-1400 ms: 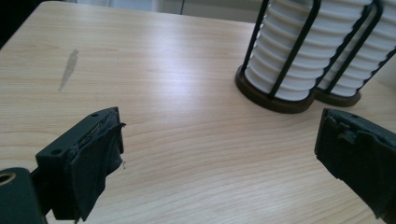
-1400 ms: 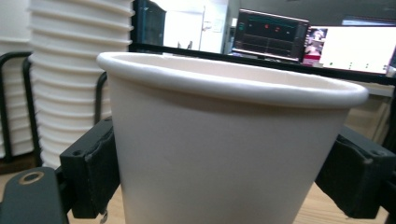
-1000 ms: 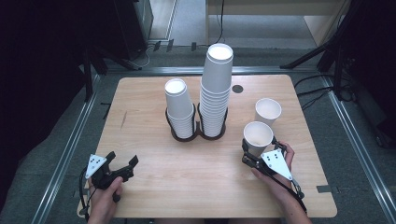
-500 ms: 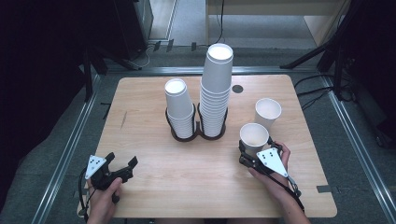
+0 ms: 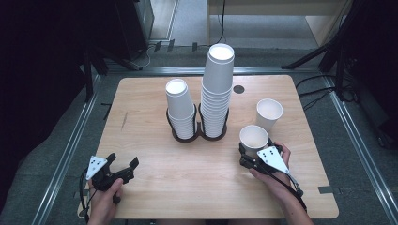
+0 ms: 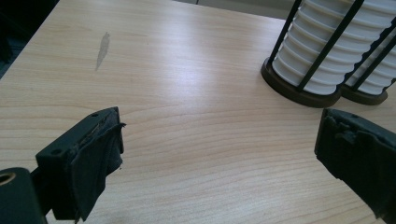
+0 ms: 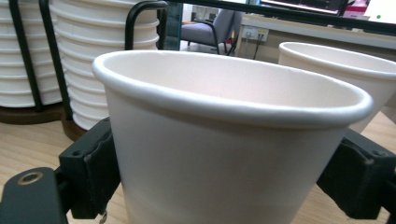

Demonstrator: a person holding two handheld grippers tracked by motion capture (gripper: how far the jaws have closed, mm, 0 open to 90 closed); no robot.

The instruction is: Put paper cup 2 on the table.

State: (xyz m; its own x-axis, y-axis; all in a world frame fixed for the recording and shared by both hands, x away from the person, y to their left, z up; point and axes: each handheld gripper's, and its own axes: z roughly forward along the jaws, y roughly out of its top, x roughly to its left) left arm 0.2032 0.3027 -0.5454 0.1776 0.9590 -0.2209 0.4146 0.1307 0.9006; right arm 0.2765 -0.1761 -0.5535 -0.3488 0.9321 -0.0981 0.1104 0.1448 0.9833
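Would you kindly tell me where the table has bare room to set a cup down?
The table is bare along the near edge between the left gripper and right gripper, and left of the cup holder. It is crowded right of the holder, around the two loose cups.

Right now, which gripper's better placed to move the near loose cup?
Right. The right gripper has its jaws either side of the near cup. The left gripper sits open at the table's opposite corner, holding nothing.
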